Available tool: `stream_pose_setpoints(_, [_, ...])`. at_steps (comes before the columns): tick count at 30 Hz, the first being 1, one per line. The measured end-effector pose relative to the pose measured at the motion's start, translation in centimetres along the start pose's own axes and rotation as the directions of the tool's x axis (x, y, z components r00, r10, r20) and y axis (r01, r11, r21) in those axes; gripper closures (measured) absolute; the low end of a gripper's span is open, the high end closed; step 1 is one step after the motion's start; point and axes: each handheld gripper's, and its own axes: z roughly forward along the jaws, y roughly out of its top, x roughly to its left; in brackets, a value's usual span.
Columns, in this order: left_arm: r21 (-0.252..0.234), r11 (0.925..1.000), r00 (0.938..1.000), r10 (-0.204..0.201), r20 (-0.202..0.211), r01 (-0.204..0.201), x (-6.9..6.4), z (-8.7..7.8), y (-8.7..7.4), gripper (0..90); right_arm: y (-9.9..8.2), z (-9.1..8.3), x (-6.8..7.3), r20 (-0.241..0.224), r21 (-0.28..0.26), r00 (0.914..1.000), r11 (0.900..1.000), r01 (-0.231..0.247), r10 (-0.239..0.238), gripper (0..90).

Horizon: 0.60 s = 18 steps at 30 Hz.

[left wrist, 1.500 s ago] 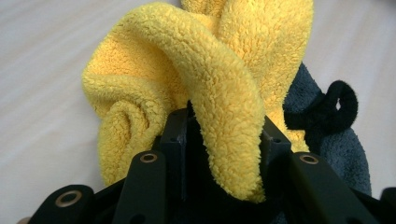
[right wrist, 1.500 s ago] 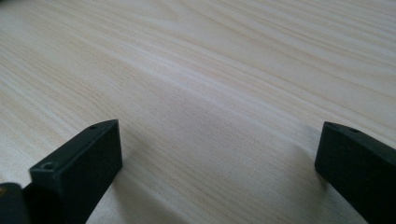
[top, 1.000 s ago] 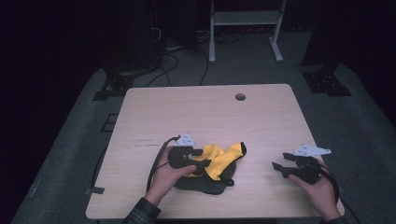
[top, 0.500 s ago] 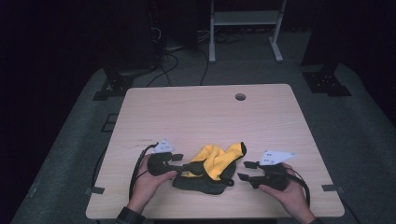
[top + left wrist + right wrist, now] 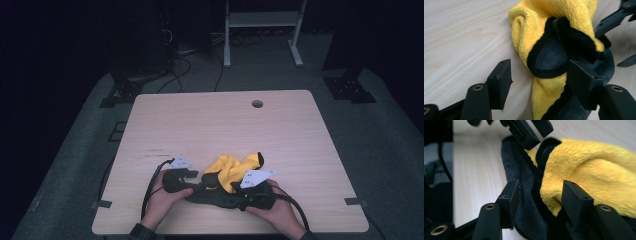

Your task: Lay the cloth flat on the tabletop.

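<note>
1 cloth [image 5: 234,172], yellow on one side and dark grey on the other with a black edge, lies crumpled on the table [image 5: 210,125], near the edge closest to the person and a little right of the middle. The table also has 1 round hole [image 5: 257,103], on the far side of the cloth, close to the far edge.

2 grippers work at the cloth, 1 in each of the person's 2 hands. The left gripper [image 5: 197,186] sits just left of the cloth. In the left gripper view its 2 jaws stand apart, with the cloth [image 5: 564,50] bunched between and beyond them; the right-hand jaw touches the dark fleece, the left-hand one sits over bare wood.

The right gripper [image 5: 245,197] is at the near right of the cloth. In the right gripper view its 2 jaws are also spread, straddling a fold of the cloth [image 5: 594,177]: yellow pile presses against the right-hand jaw, dark fleece lies by the left-hand one. The left gripper [image 5: 530,131] reaches in at the top of that view, at the cloth's far edge.

1 cable trails from each gripper, 2 in all.
</note>
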Motion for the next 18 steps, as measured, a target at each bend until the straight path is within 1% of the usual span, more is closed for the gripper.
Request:
stream_pose_setpoints(2, [0.011,0.9999,1.0000,-0.001,0.009,0.001,-0.1,0.4,-0.1,34.8,-0.1,0.8,0.1,0.013,0.022,0.9996,0.9995,0.024,-0.024,49.8])
stream_pose_setpoints(3, [0.015,0.9999,0.9999,0.001,0.014,-0.001,-0.1,0.5,-0.1,34.8,0.0,1.1,0.2,0.027,0.031,0.9991,0.9990,0.032,-0.032,54.6])
stream_pose_setpoints(4, [0.023,0.9997,0.9998,0.007,0.016,-0.008,-0.2,0.7,-0.1,34.8,0.0,1.2,0.3,0.047,0.042,0.9980,0.9983,0.041,-0.043,56.9])
stream_pose_setpoints(5, [0.026,0.9997,0.9998,0.006,0.019,-0.007,-0.2,0.9,-0.1,34.5,0.0,1.3,0.2,0.055,0.047,0.9973,0.9978,0.046,-0.049,58.5])
stream_pose_setpoints(7, [0.034,0.9994,0.9996,0.007,0.029,-0.008,-0.4,1.2,-0.2,34.4,0.0,1.4,0.1,0.069,0.061,0.9965,0.9972,0.043,-0.047,63.7])
stream_pose_setpoints(8, [0.036,0.9993,0.9994,0.004,0.033,-0.005,-0.5,1.3,-0.2,34.1,-0.1,1.4,-0.1,0.068,0.068,0.9969,0.9970,0.036,-0.041,64.1])
stream_pose_setpoints(10, [0.041,0.9991,0.9992,0.006,0.039,-0.008,-0.6,1.6,-0.2,33.8,-0.2,1.3,-0.2,0.066,0.062,0.9974,0.9977,0.026,-0.030,62.6])
stream_pose_setpoints(12, [0.049,0.9987,0.9991,0.010,0.041,-0.012,-0.7,1.8,-0.2,33.8,-0.1,1.4,0.0,0.050,0.061,0.9982,0.9977,0.031,-0.034,50.0])
stream_pose_setpoints(13, [0.051,0.9985,0.9989,0.016,0.044,-0.018,-0.7,1.8,-0.2,33.8,0.0,1.6,0.1,0.044,0.071,0.9984,0.9969,0.033,-0.036,47.1])
stream_pose_setpoints(14, [0.052,0.9985,0.9989,0.015,0.045,-0.017,-0.7,1.9,-0.2,33.8,0.0,1.8,0.3,0.048,0.078,0.9980,0.9963,0.036,-0.040,47.0])
stream_pose_setpoints(15, [0.052,0.9985,0.9989,0.013,0.045,-0.016,-0.8,2.0,-0.2,33.8,0.0,2.0,0.5,0.062,0.088,0.9965,0.9948,0.051,-0.056,49.5])
stream_pose_setpoints(16, [0.054,0.9984,0.9988,0.014,0.047,-0.016,-0.7,2.0,-0.2,33.8,0.0,2.2,0.6,0.073,0.095,0.9955,0.9940,0.053,-0.060,54.7])
stream_pose_setpoints(17, [0.056,0.9983,0.9988,0.013,0.048,-0.016,-0.7,2.0,-0.2,33.9,0.0,2.3,0.4,0.080,0.097,0.9950,0.9939,0.053,-0.060,58.9])
stream_pose_setpoints(18, [0.056,0.9983,0.9987,0.012,0.049,-0.015,-0.7,2.0,-0.2,33.9,0.0,2.3,0.2,0.078,0.091,0.9958,0.9951,0.041,-0.048,62.0])
